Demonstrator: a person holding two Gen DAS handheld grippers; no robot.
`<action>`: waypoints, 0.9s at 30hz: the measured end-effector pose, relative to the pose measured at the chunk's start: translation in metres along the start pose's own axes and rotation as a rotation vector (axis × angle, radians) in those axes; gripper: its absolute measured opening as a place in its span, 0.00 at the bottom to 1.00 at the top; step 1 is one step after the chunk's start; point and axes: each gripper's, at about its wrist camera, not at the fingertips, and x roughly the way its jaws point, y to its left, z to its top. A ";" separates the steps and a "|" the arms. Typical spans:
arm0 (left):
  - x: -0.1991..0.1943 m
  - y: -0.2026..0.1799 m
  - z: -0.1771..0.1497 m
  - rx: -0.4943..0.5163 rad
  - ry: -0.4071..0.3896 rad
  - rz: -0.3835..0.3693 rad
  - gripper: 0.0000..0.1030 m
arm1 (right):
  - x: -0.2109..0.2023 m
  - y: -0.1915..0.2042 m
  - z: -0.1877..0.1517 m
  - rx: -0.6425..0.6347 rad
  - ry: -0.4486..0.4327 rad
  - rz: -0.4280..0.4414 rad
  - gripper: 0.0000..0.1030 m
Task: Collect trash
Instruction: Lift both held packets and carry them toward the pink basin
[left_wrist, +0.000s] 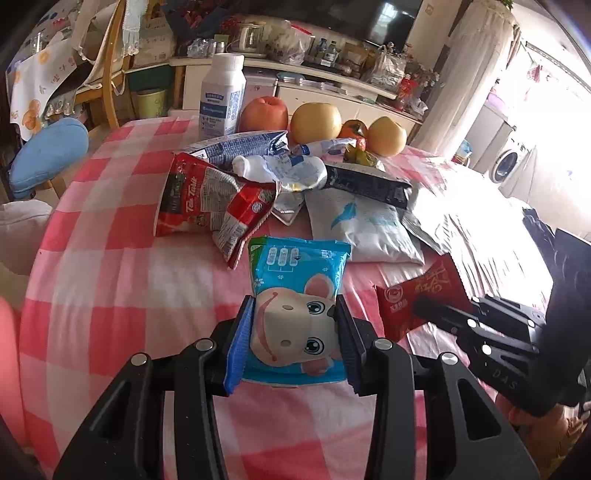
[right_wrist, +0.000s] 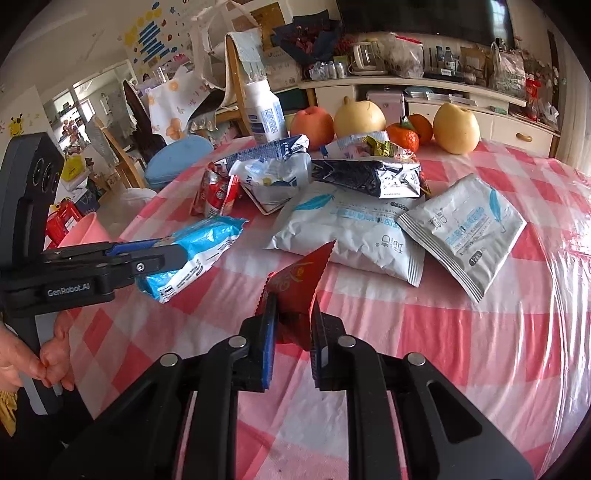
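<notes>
1. The left gripper (left_wrist: 293, 332) was clenched on a blue cartoon snack wrapper (left_wrist: 295, 295), held just above the table (left_wrist: 110, 295) near its front edge.
2. The right gripper (right_wrist: 293, 332) grasped a red sachet (right_wrist: 299, 280), also lifted off the cloth.
3. More empty wrappers (right_wrist: 351, 229) lay piled mid-table; fruit (right_wrist: 456, 127) and a white bottle (right_wrist: 264, 110) stood along the far edge.

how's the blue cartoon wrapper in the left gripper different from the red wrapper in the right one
The blue wrapper is light blue with a cartoon animal face; the red wrapper is plain red with gold print. The blue wrapper looks larger and puffier, while the red wrapper is small, flat and creased with a zigzag edge. The blue wrapper spreads the left gripper wide; the right gripper sits narrower on the red wrapper. Both are held above the checked tablecloth.
</notes>
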 end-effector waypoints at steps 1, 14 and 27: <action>-0.001 -0.001 -0.003 0.009 0.014 -0.008 0.42 | -0.001 0.001 0.000 0.000 -0.001 -0.001 0.16; 0.034 -0.019 -0.021 0.199 0.121 0.119 0.59 | -0.008 0.002 -0.003 0.004 -0.012 -0.037 0.16; 0.013 -0.015 -0.021 0.150 0.073 0.109 0.42 | -0.014 0.014 0.000 0.015 -0.026 -0.015 0.16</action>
